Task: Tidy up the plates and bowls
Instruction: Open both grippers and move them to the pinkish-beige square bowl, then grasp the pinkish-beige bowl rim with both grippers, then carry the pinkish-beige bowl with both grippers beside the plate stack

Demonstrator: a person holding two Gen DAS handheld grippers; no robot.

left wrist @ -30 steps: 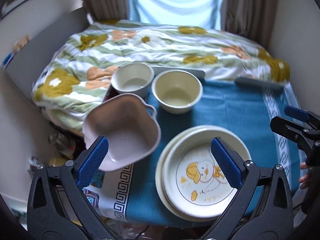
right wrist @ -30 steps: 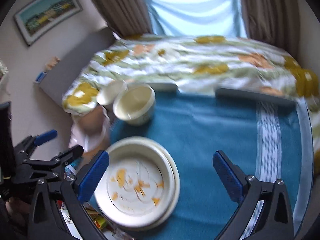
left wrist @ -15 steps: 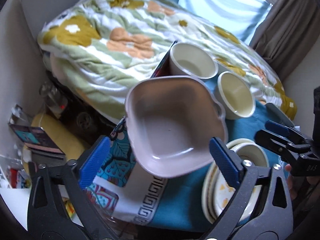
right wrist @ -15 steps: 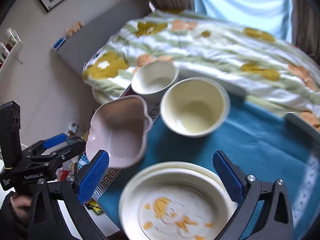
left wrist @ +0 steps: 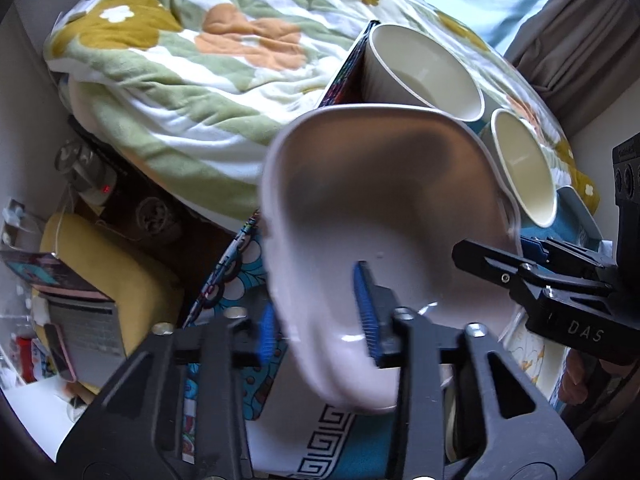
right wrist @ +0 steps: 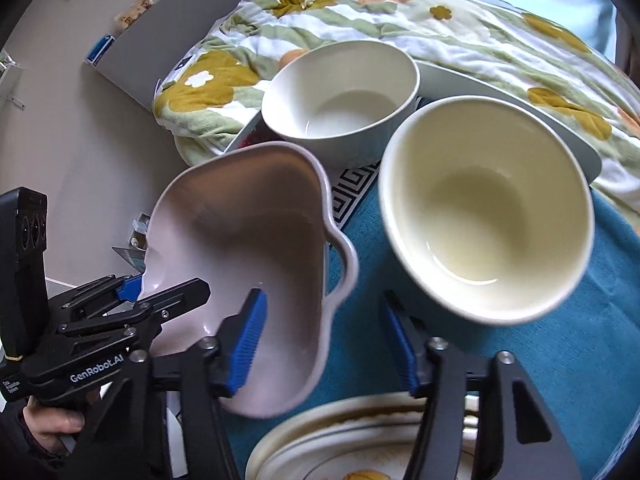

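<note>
Left wrist view: left gripper [left wrist: 320,328] jaws closing astride the pink dish [left wrist: 384,216] rim, contact blurred. Right gripper [right wrist: 328,340] closing around its far rim; stacked plates [right wrist: 360,440] cut off below.

I noted the table [right wrist: 580,340] standing against the bed [right wrist: 460,16], which lay behind its far edge. The handled dish [right wrist: 248,256] overhung the table's left edge. Two bowls sat by the far-left corner: the farther bowl [right wrist: 340,96] behind the dish, the nearer bowl [right wrist: 488,208] to its right. The stacked plates [right wrist: 352,448] lay at the near edge, before both.
</note>
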